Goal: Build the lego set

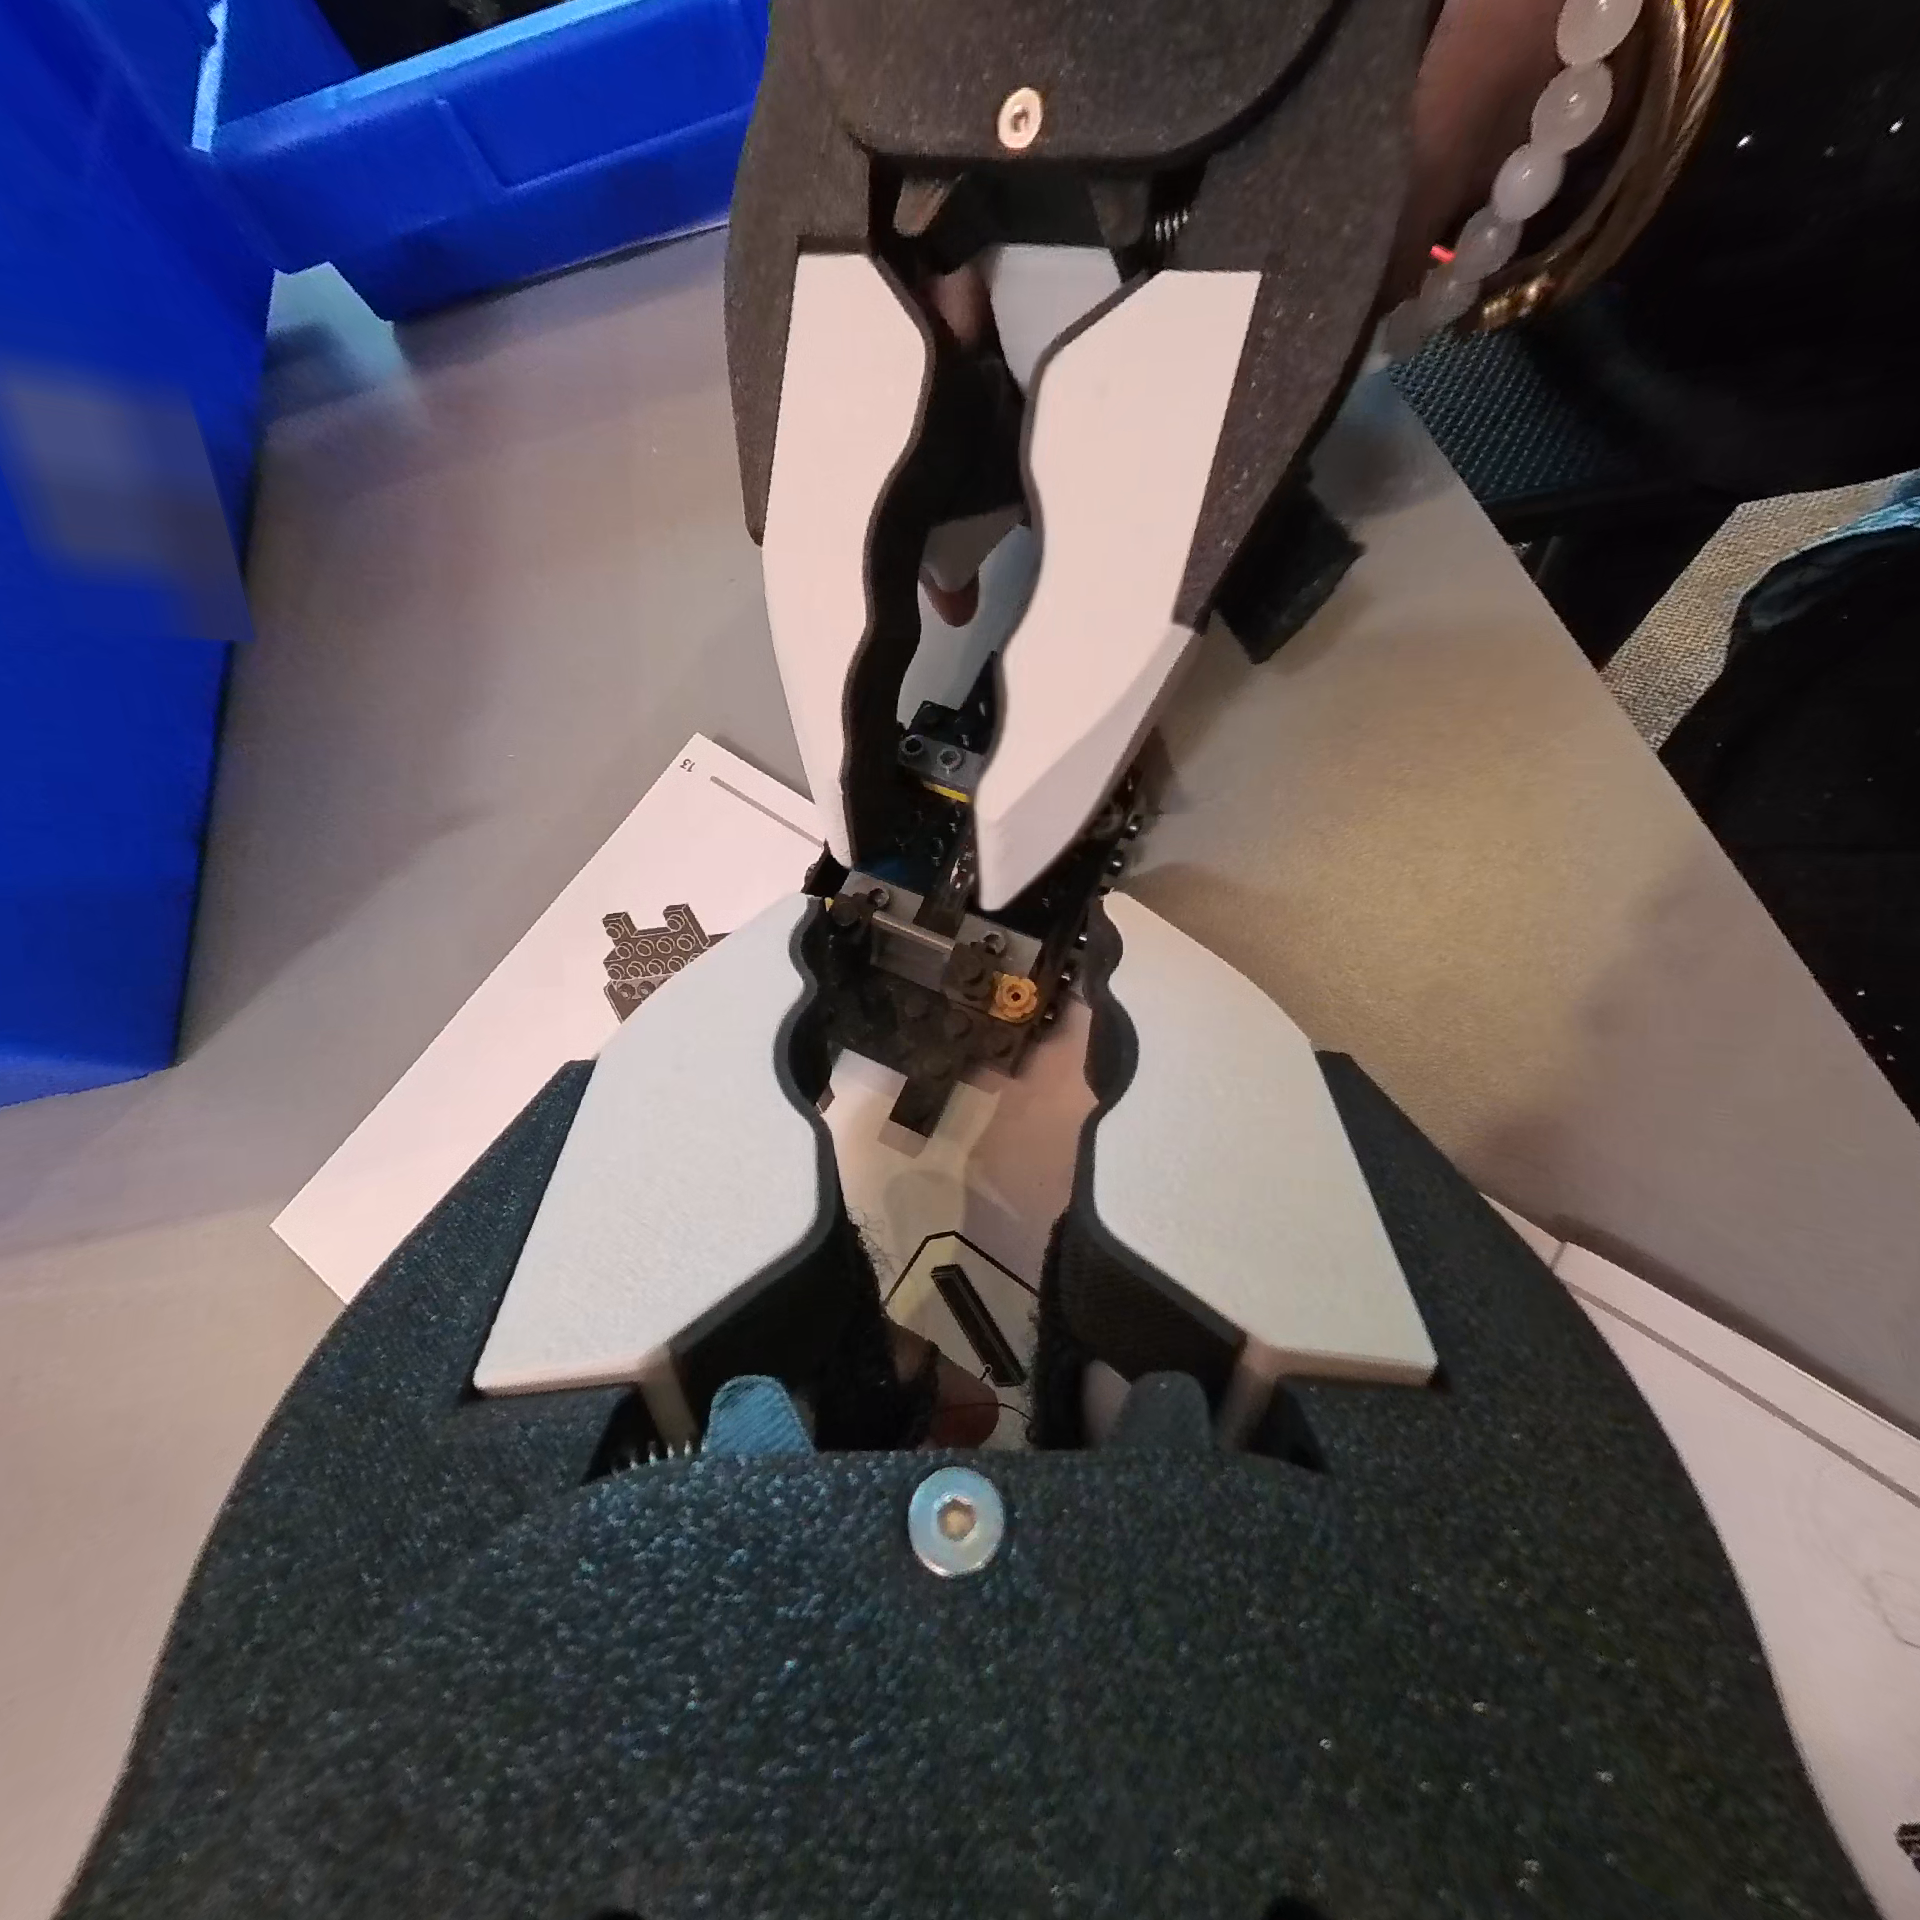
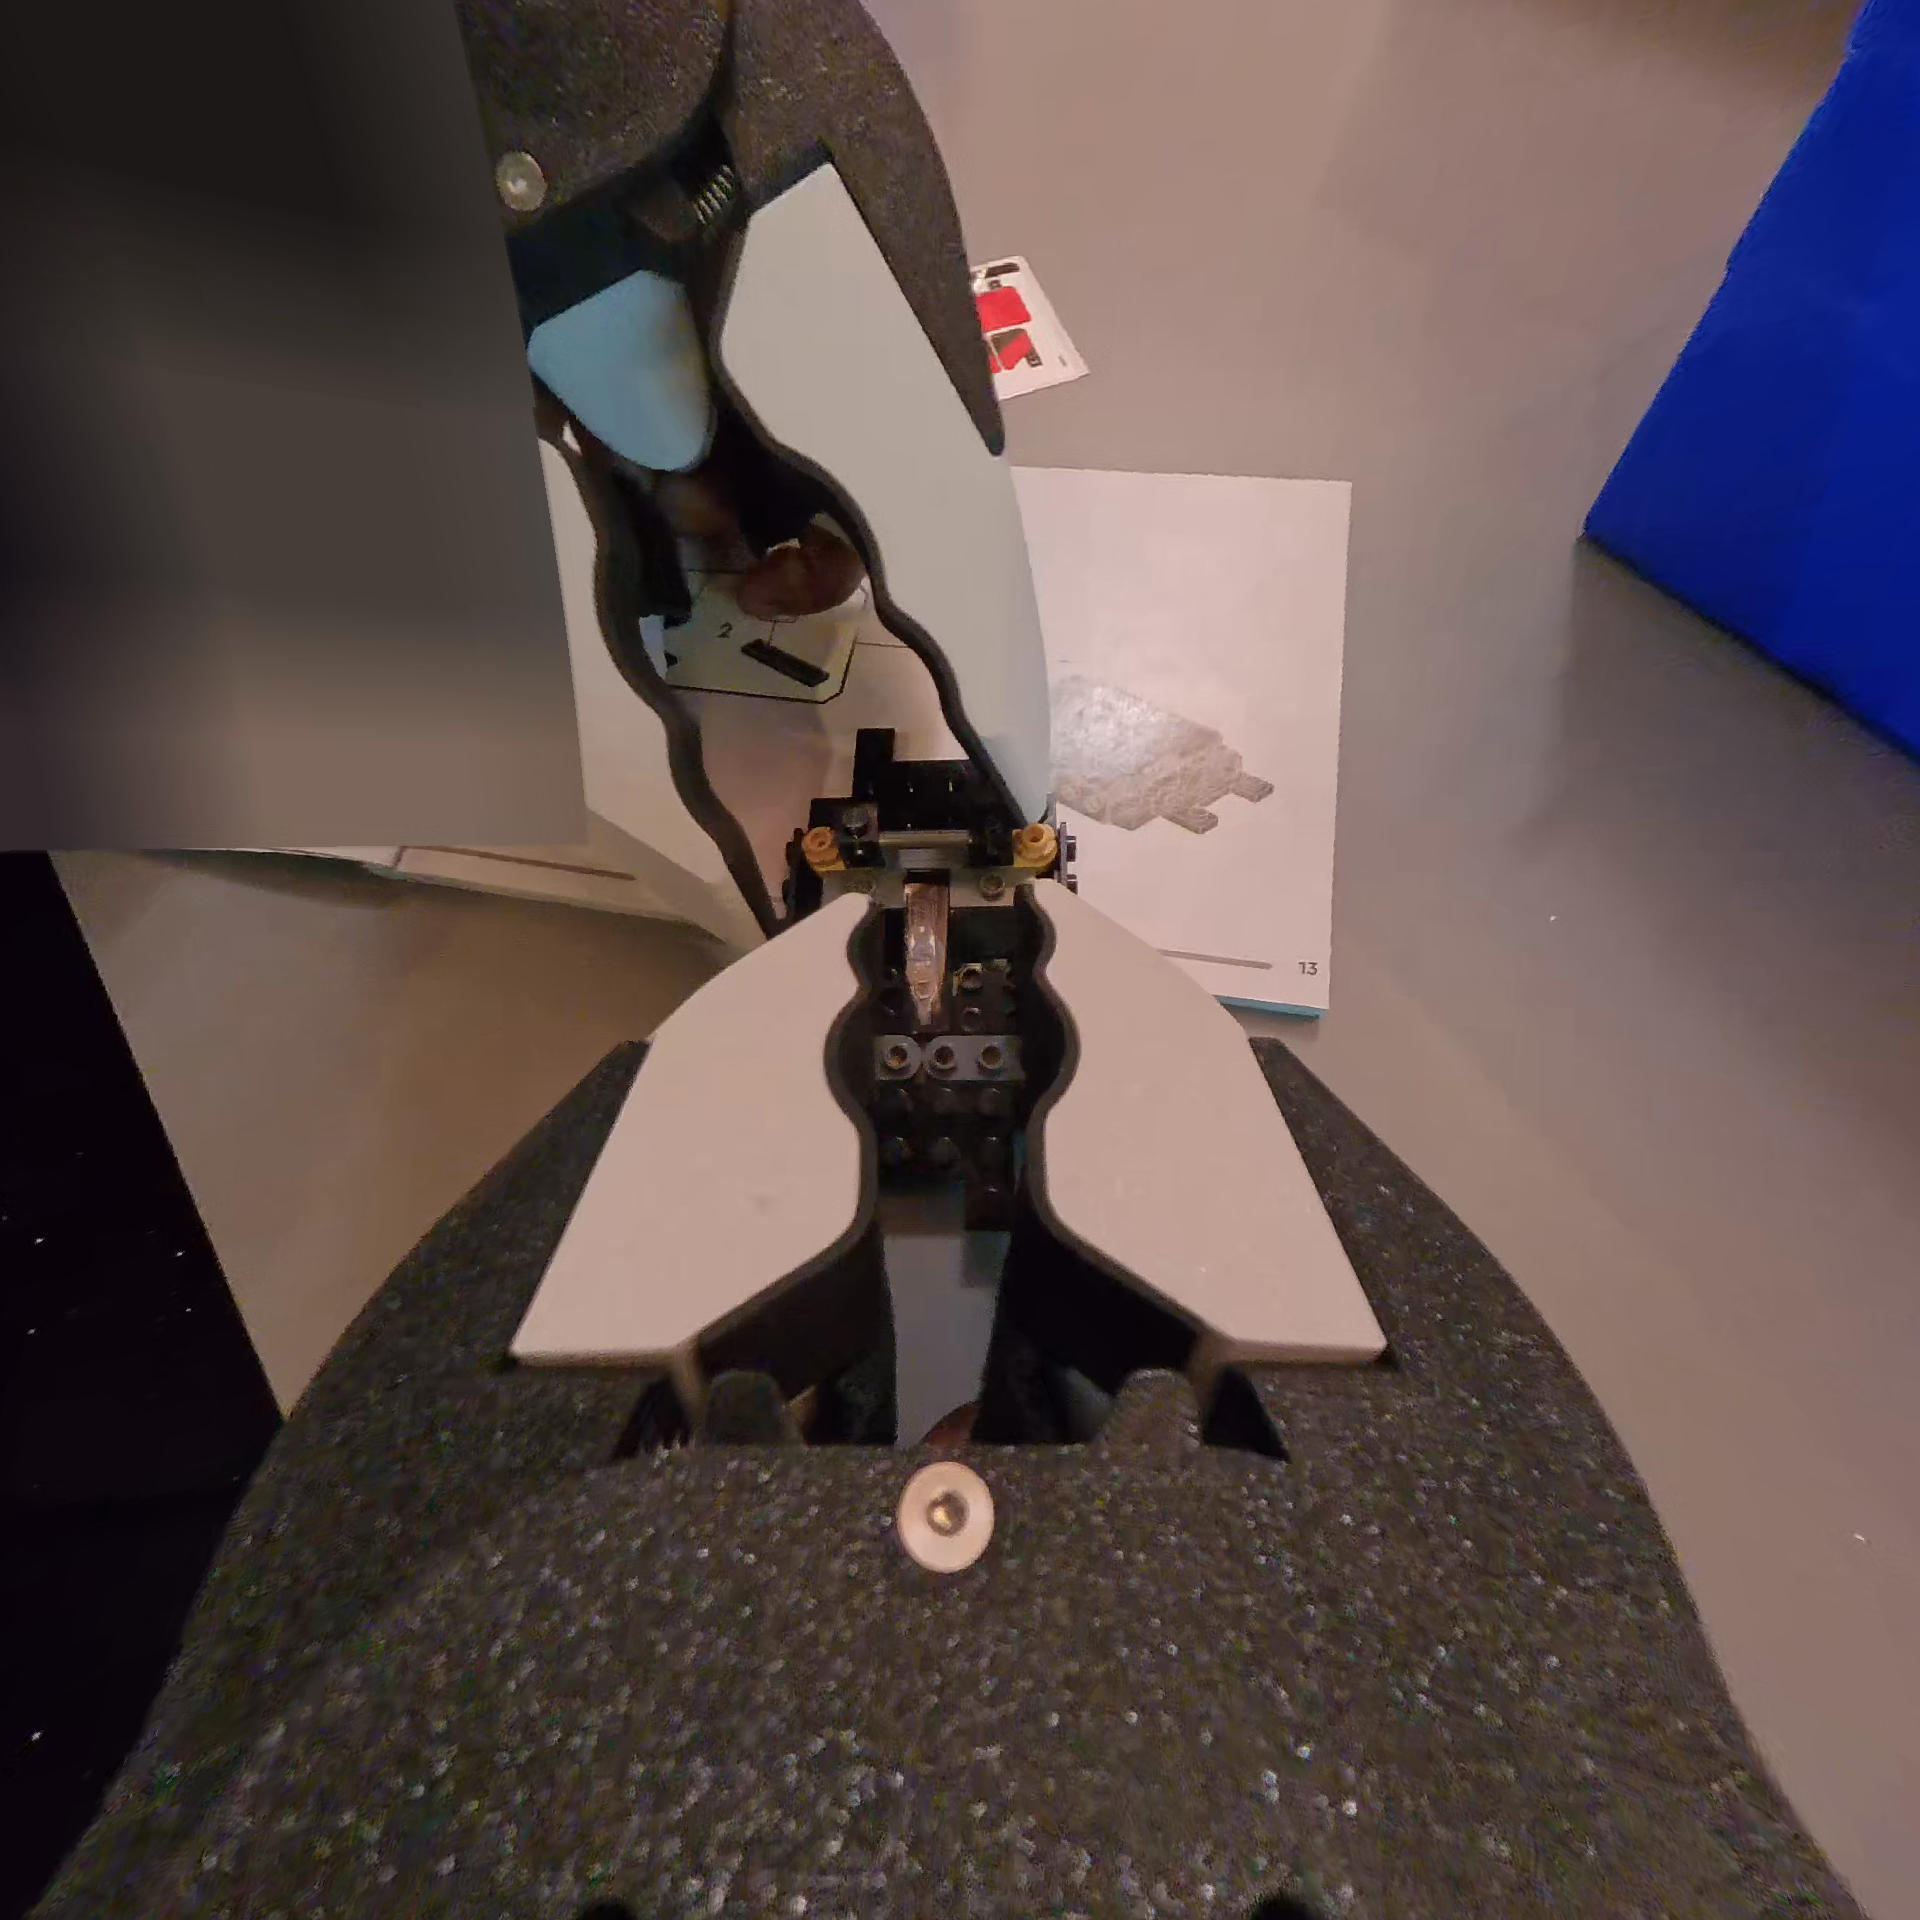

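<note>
A black lego model (image 1: 935, 1023) with grey plates and tan round studs (image 2: 1034, 842) sits low over the grey table (image 1: 468, 623). My left gripper (image 1: 956, 935) is shut on the model's two sides. In the right wrist view its finger (image 2: 997, 623) reaches down from the top onto the model (image 2: 945, 1101). My right gripper (image 2: 951, 909) is open. Its fingertips straddle a thin clear piece (image 2: 923, 956) standing upright on the model, with a gap on both sides. The left wrist view shows the right gripper (image 1: 912, 871) coming in from above.
Blue bins stand at the left (image 1: 125, 520) and show at the right in the right wrist view (image 2: 1787, 416). An instruction sheet (image 2: 1195, 644) lies under and beside the model, and a small sticker sheet (image 2: 1023, 332) lies farther off. The person's wrist with bracelets (image 1: 1538, 208) is behind the right gripper. Only a small space, under 4 cm, lies between the two pairs of fingers.
</note>
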`<state>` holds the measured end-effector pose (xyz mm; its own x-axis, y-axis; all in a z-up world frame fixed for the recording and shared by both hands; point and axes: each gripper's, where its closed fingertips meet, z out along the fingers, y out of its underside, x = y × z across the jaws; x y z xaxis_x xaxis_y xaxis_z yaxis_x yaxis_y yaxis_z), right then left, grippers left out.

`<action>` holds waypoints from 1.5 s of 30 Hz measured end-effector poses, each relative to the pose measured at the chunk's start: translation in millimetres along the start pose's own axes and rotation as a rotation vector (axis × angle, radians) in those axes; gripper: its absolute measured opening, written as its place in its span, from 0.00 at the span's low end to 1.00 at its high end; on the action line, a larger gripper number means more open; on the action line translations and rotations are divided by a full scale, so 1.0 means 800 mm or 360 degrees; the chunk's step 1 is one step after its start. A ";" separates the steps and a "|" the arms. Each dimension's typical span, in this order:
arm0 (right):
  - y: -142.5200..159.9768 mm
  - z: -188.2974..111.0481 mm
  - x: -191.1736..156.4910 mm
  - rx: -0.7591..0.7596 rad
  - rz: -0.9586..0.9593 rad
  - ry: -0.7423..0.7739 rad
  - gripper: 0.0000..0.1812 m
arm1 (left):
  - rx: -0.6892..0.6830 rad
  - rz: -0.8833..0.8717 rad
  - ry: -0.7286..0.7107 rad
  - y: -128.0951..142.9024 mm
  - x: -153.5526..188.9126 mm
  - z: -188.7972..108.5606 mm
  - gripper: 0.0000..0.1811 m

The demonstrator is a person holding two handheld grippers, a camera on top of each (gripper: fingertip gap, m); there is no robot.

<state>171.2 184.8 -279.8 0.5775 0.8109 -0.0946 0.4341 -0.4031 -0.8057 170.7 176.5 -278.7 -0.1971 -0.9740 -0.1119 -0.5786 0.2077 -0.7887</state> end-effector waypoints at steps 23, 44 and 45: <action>-0.006 -0.002 0.034 0.0020 -0.0148 0.0266 0.07 | 0.0001 0.0008 0.0007 0.000 0.001 0.000 0.26; -0.018 -0.011 0.028 0.0167 -0.0282 0.0247 0.00 | 0.0002 -0.0002 0.0011 0.000 0.001 0.001 0.26; -0.019 -0.012 0.021 0.0184 -0.0279 0.0170 0.00 | 0.0002 -0.0008 0.0012 0.000 0.000 0.000 0.26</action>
<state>181.0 200.5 -263.5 0.5728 0.8122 0.1101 0.4554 -0.2037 -0.8667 171.0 176.2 -278.9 -0.2000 -0.9743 -0.1034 -0.5786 0.2026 -0.7900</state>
